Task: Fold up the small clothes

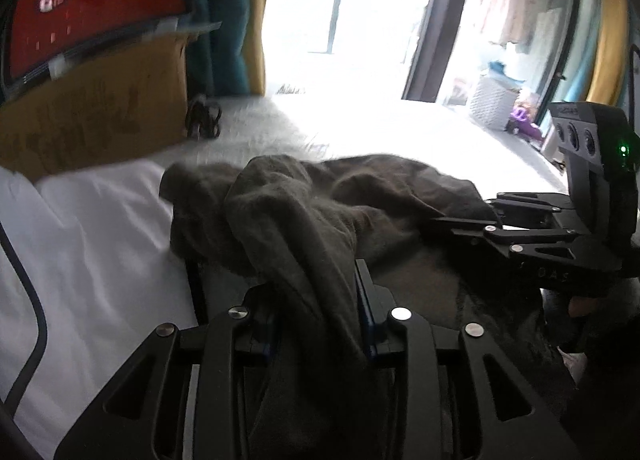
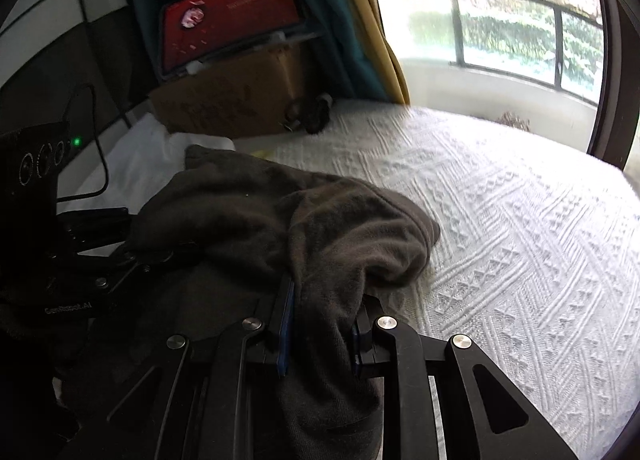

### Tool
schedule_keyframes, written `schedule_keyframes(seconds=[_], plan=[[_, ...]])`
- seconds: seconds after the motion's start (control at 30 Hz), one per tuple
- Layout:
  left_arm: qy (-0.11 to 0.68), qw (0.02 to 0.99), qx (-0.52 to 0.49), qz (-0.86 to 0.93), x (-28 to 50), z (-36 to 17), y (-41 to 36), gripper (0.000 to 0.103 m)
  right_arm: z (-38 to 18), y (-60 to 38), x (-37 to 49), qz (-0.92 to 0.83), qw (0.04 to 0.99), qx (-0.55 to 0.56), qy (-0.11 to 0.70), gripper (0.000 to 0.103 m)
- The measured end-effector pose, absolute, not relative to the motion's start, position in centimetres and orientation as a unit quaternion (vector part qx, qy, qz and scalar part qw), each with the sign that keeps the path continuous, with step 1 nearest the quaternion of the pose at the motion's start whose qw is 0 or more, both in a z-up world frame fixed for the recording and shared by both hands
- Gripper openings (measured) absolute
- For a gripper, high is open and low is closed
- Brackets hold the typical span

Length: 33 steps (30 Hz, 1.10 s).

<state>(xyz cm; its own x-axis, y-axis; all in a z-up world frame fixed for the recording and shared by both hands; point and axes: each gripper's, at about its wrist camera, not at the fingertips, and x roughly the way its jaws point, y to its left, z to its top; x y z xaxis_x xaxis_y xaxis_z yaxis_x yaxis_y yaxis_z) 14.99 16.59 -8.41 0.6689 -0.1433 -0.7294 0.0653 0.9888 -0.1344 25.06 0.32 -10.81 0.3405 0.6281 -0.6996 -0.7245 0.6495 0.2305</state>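
Left wrist view: gripper [image 1: 316, 292] and right gripper [image 2: 324, 316] both clamped on dark garment [image 1: 320, 196], bunched over bed [image 2: 500, 220], fold barely begun, flattening left.

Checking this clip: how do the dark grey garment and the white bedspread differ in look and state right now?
The dark grey garment is plain, soft-looking fabric; the white bedspread carries a raised woven pattern. The garment is bunched and rumpled; the bedspread lies spread out flat. The garment is gathered between the fingers of the left gripper and the right gripper; the bedspread is in neither gripper. Both are cloth.
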Motion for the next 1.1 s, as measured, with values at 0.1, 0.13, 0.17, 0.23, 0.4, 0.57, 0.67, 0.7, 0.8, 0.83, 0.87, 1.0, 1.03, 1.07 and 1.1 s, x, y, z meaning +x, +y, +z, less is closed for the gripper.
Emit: schedule_keyframes(seconds=[0.1,0.13,0.17,0.23,0.4,0.57,0.67,0.7,0.8,0.83,0.87,1.0,1.03,1.07,1.1], plan=[[0.424,0.902,-0.069,-0.034,15.3,-9.2,17.5,0.052,-11.8,0.8,26.2,0.404,0.811,-0.062,0.418,0.023],[0.429,0.900,-0.079,-0.027,15.6,-9.6,17.9,0.061,-11.7,0.9,26.2,0.401,0.811,-0.063,0.420,0.023],[0.433,0.897,-0.087,-0.020,15.6,-9.8,18.2,0.064,-12.1,1.1,26.6,0.397,0.811,-0.064,0.425,0.023],[0.439,0.894,-0.093,-0.015,15.5,-10.0,18.4,0.066,-12.7,1.3,27.3,0.393,0.809,-0.062,0.434,0.023],[0.436,0.897,-0.075,0.001,15.2,-9.8,17.6,0.066,-12.9,0.7,27.4,0.388,0.808,-0.054,0.439,0.031],[0.414,0.908,-0.064,0.026,14.1,-8.0,17.7,0.066,-12.8,-0.2,27.0,0.378,0.813,-0.056,0.439,0.037],[0.406,0.912,-0.026,0.047,14.3,-7.5,17.5,0.066,-12.9,-0.9,27.1,0.371,0.817,-0.059,0.437,0.045],[0.411,0.910,-0.011,0.058,14.4,-7.8,17.6,0.066,-13.0,-1.0,27.1,0.367,0.819,-0.059,0.437,0.048],[0.430,0.899,0.000,0.079,15.0,-9.1,18.0,0.066,-12.9,-1.5,26.9,0.364,0.820,-0.057,0.438,0.050],[0.433,0.898,-0.006,0.078,15.1,-9.3,18.3,0.067,-12.9,-1.7,26.9,0.364,0.820,-0.057,0.438,0.050],[0.433,0.898,-0.008,0.078,15.1,-9.3,18.4,0.067,-12.8,-1.9,26.8,0.363,0.821,-0.057,0.437,0.050],[0.430,0.899,0.005,0.082,15.2,-9.2,18.1,0.067,-12.8,-2.9,26.5,0.361,0.822,-0.057,0.437,0.051],[0.423,0.902,0.011,0.082,15.0,-8.8,17.8,0.067,-12.7,-2.9,26.5,0.360,0.822,-0.058,0.437,0.051],[0.419,0.904,0.014,0.081,14.8,-8.5,17.5,0.067,-12.7,-2.9,26.4,0.359,0.823,-0.060,0.436,0.051],[0.412,0.908,0.014,0.077,14.6,-8.0,17.3,0.067,-12.7,-2.8,26.3,0.357,0.824,-0.061,0.436,0.051]])
